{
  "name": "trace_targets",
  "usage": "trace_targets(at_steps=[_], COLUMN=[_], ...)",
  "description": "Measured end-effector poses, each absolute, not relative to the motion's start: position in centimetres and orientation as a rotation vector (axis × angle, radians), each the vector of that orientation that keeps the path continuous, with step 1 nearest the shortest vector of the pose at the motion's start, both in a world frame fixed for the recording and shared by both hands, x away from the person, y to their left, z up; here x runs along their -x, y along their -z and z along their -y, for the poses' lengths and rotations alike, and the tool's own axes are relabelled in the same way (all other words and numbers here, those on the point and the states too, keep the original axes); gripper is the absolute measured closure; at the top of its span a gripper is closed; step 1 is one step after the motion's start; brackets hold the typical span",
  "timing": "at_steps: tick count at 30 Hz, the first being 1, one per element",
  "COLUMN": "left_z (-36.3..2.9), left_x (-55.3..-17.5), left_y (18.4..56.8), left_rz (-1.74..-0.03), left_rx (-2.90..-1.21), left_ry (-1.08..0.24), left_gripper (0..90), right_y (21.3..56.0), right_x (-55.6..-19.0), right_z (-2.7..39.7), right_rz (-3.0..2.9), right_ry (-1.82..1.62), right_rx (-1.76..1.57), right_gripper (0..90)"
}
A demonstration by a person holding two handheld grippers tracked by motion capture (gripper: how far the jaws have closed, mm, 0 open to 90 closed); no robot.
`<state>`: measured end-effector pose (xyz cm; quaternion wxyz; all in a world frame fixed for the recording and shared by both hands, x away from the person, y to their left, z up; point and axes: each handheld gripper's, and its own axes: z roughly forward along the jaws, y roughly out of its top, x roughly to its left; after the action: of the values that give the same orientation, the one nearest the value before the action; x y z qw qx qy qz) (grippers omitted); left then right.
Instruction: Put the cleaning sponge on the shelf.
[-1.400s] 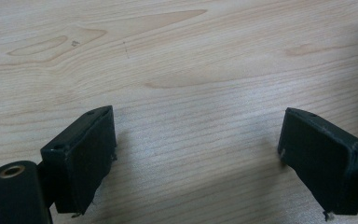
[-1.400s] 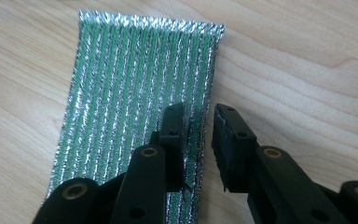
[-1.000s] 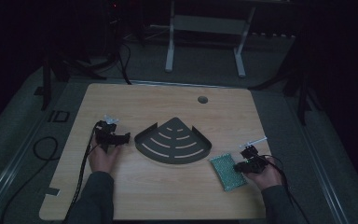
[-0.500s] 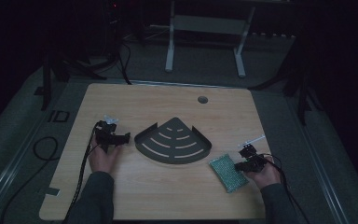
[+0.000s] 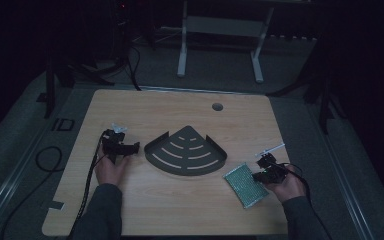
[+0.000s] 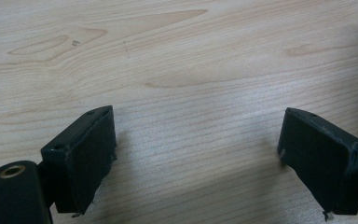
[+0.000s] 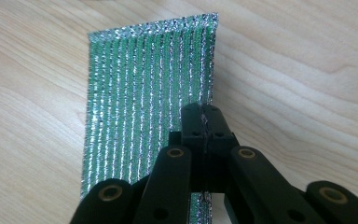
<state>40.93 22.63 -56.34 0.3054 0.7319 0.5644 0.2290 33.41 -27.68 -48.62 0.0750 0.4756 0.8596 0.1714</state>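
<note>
The right tongs (image 7: 204, 122) are pinched tight on one edge of the green sparkly scrub pad (image 7: 149, 107), and their jaws have just been closing on it. The scrub pad lies flat on the worktop (image 5: 180, 210), near the front right corner, close to the person's right hand (image 5: 285, 184). The grip looks thin to me, because the tongs bite only the very edge of the pad. If the hand lifts fast, I think the pad can slip out and drop back down. The pad is soft, so it can also bend and hang down, and then it may drag on the wood or swing about. It lies close to the front edge, so a slip there can send it off the worktop to the floor. A bit farther in, in the middle of the worktop, sits the dark corner rack (image 5: 186, 151) with slots in it. If the pad is carried that way while hanging low, it can catch on the rack wall and push the rack along. On the left side, the left tongs (image 6: 196, 154) stand wide with nothing between them, resting low over bare wood just beside the rack. If that hand moves without care, the tongs can bump the rack too.
</note>
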Motion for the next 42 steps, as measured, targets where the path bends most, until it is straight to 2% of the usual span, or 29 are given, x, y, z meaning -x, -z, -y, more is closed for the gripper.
trace_targets(at_steps=[22, 42], left_z=[-22.6, -22.6], left_x=[-40.9, -40.9], left_y=[56.3, 56.3], left_rz=[-1.494, -1.494], left_rx=[-1.938, -1.938], left_ry=[-0.606, -0.606], left_gripper=[12.0, 12.0], right_y=[44.0, 41.5], right_x=[-34.3, -35.7], right_z=[27.8, 25.6], right_rz=[-2.482, -2.478], right_ry=[-0.6, -0.64], right_rx=[-1.382, -1.291], right_gripper=[89.6, 89.6])
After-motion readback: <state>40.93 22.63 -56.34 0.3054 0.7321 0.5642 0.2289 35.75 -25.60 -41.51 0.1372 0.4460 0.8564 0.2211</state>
